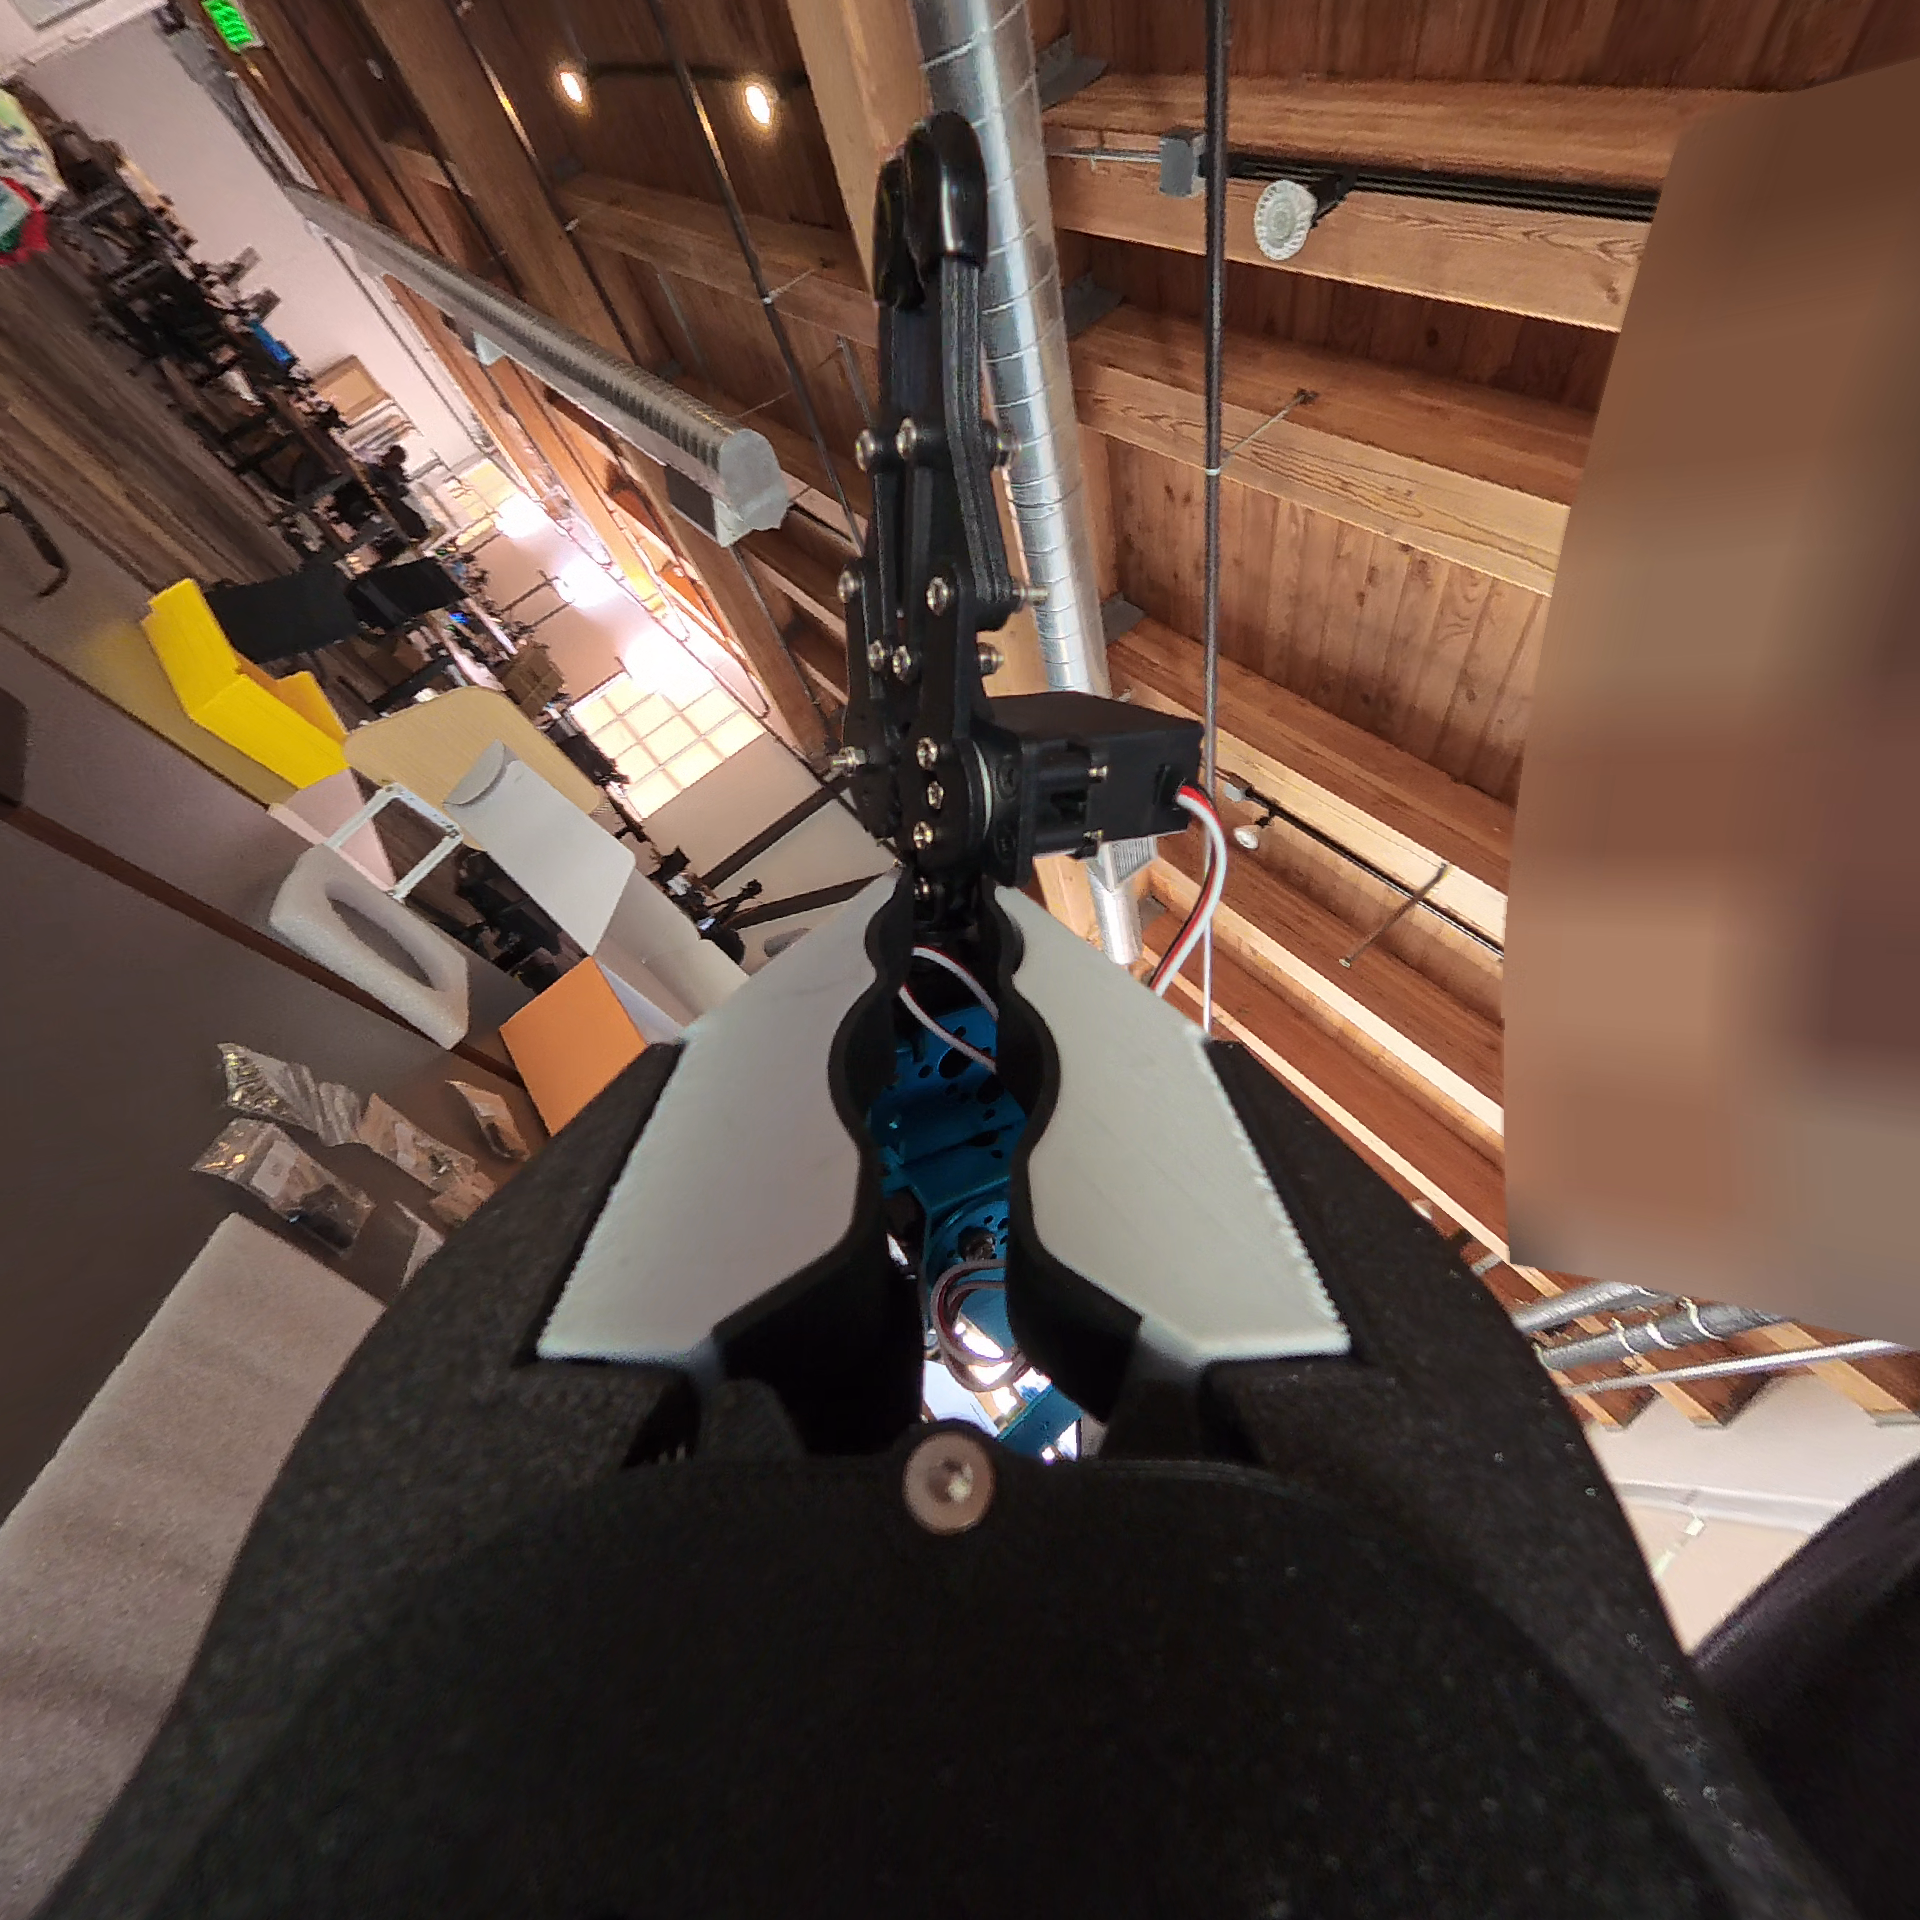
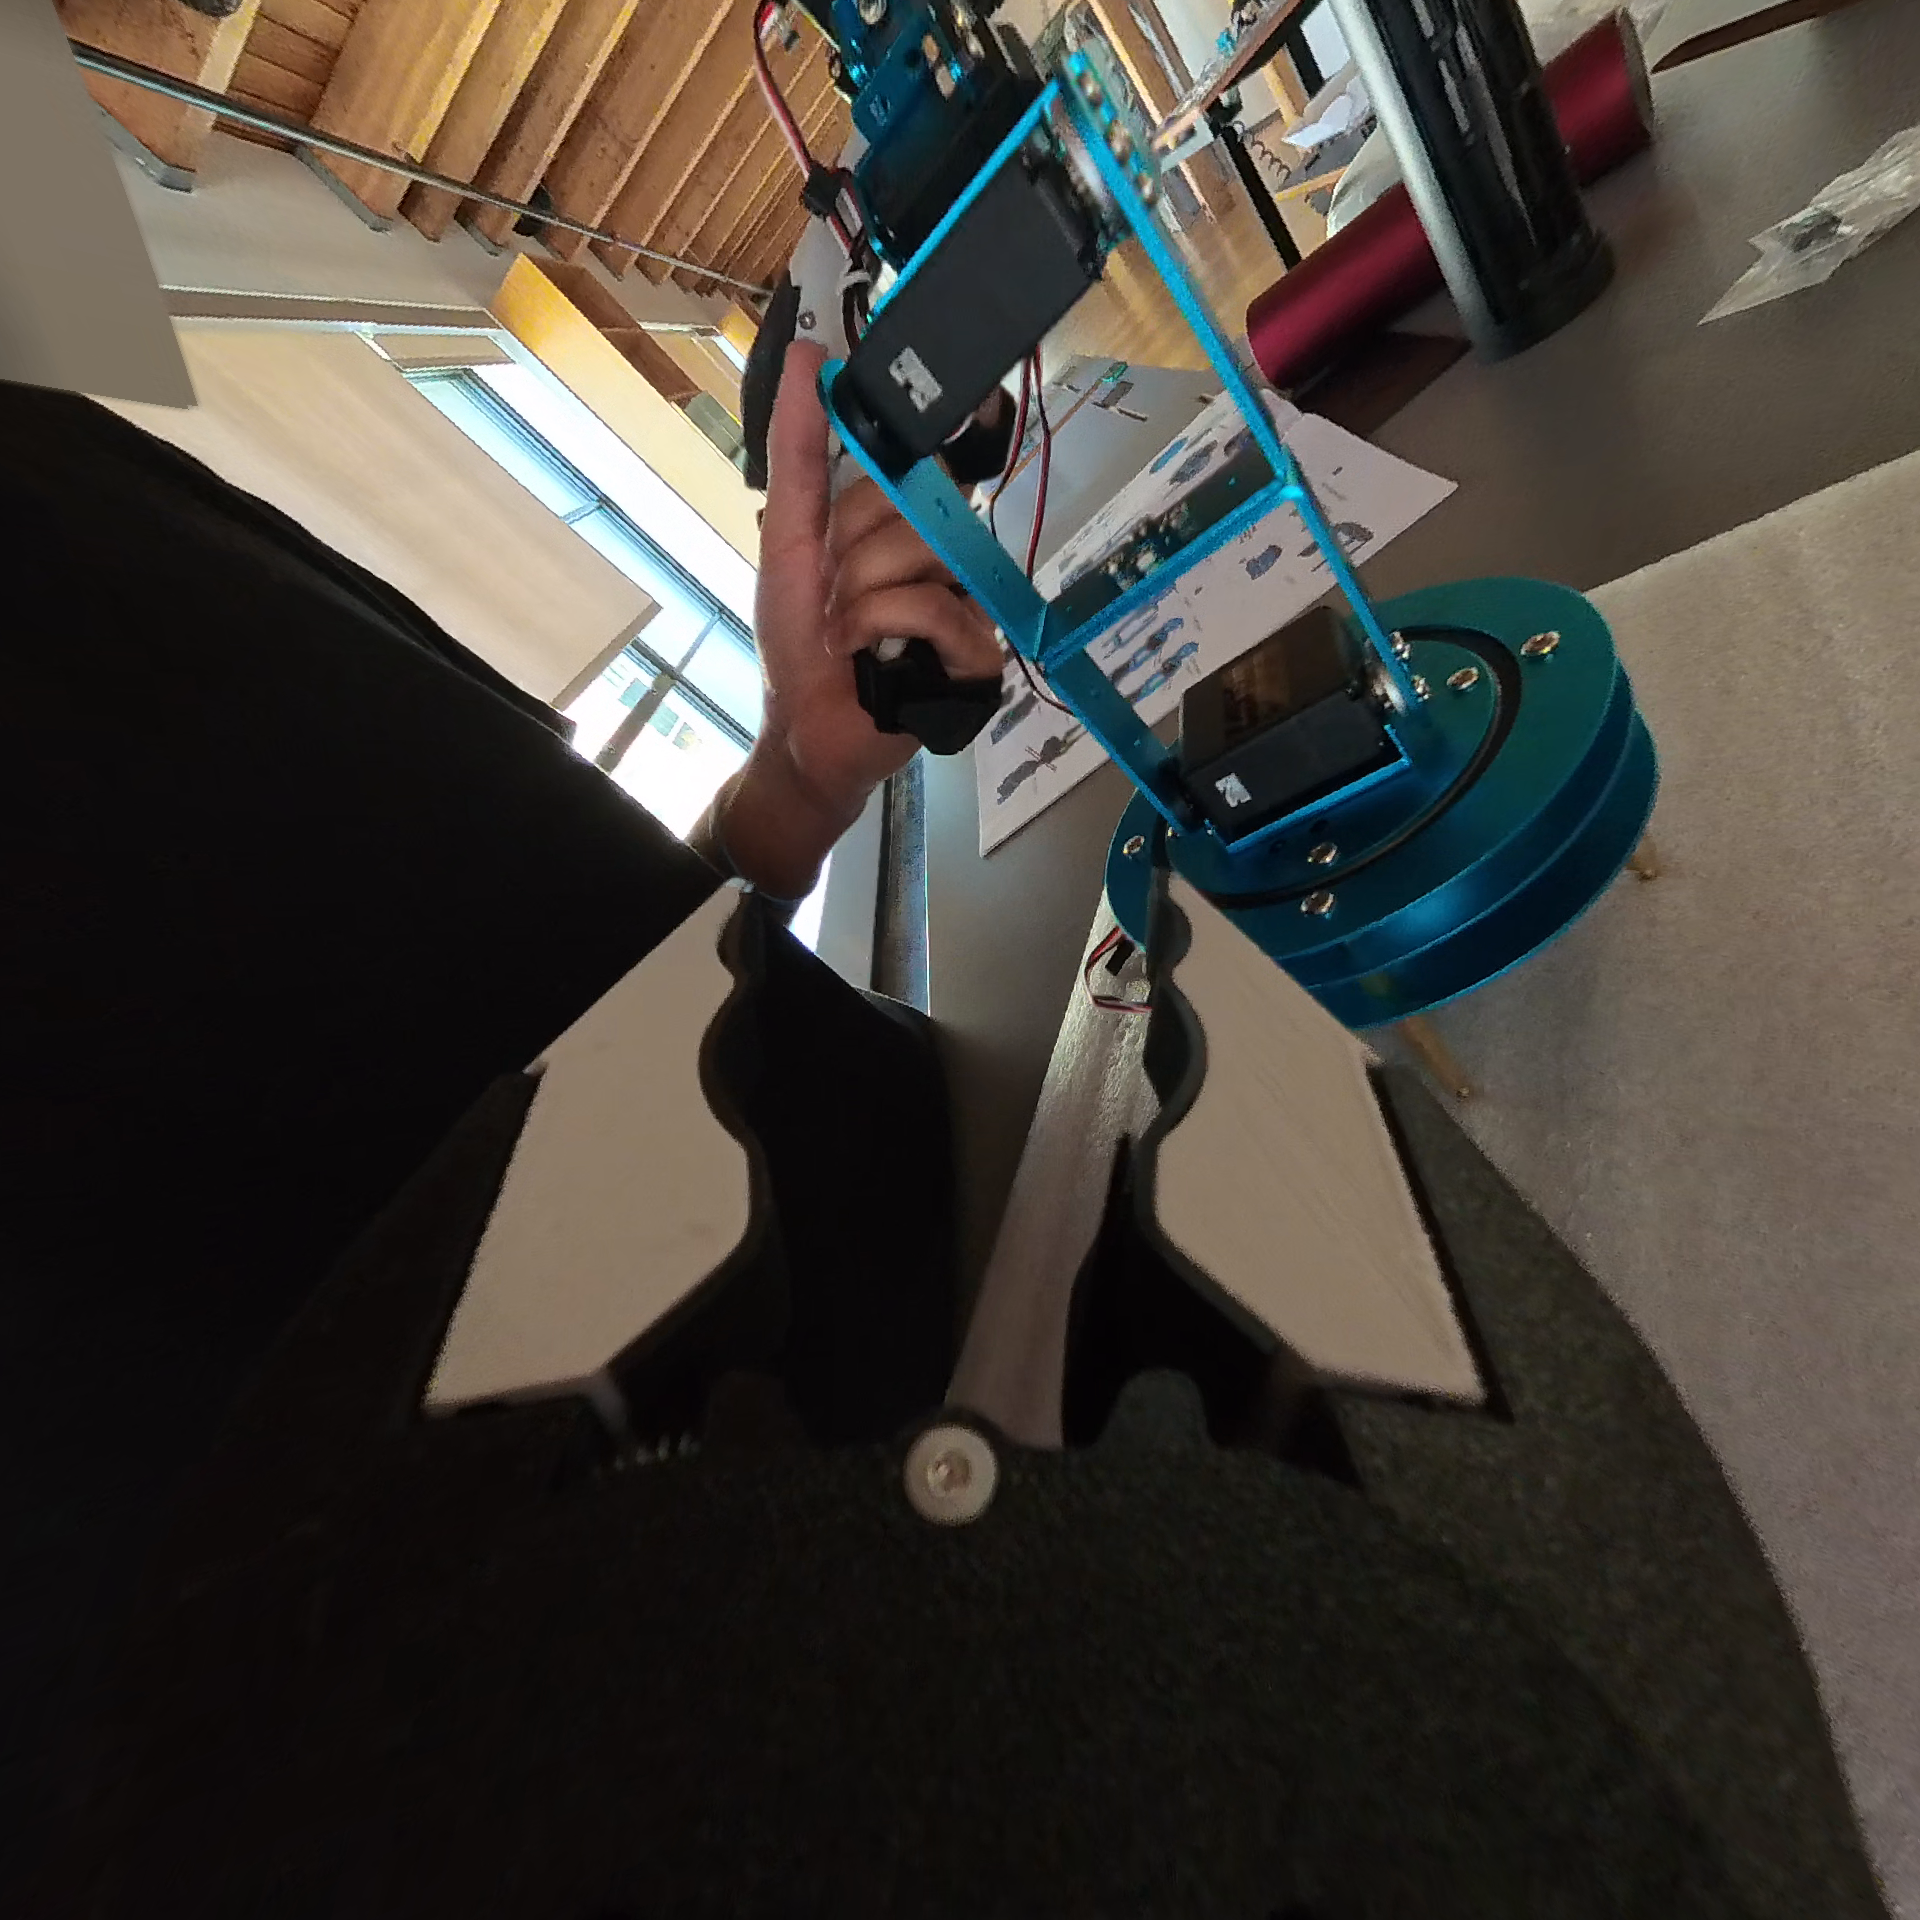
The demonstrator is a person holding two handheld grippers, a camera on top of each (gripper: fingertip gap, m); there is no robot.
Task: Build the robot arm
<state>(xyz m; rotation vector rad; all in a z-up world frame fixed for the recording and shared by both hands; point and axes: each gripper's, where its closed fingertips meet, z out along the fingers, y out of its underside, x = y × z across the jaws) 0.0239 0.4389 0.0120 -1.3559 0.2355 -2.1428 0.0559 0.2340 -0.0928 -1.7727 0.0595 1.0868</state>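
A small blue metal robot arm (image 2: pixel 1174 436) stands on its round blue base (image 2: pixel 1486 831) on a pale mat. My left gripper (image 1: pixel 940 899) points up and is shut on the arm's upper part, just below its black claw (image 1: pixel 930 260) and black servo (image 1: pixel 1091 790). Blue brackets (image 1: pixel 935 1081) show between the fingers. My right gripper (image 2: pixel 956 920) is open and empty, low beside the base. Its right fingertip is close to the base rim and a thin black cable (image 2: pixel 1153 894). A person's hand (image 2: pixel 831 623) holding the left gripper's handle shows in the right wrist view.
An instruction sheet (image 2: pixel 1195 582) lies behind the base, with a dark red roll (image 2: pixel 1403 270) and a black cylinder (image 2: pixel 1496 177) beyond. Small parts bags (image 1: pixel 301 1122), white foam (image 1: pixel 364 935), an orange envelope (image 1: pixel 571 1039) and a yellow bin (image 1: pixel 249 686) lie to the left. The grippers' ends are close to 25 cm from one another.
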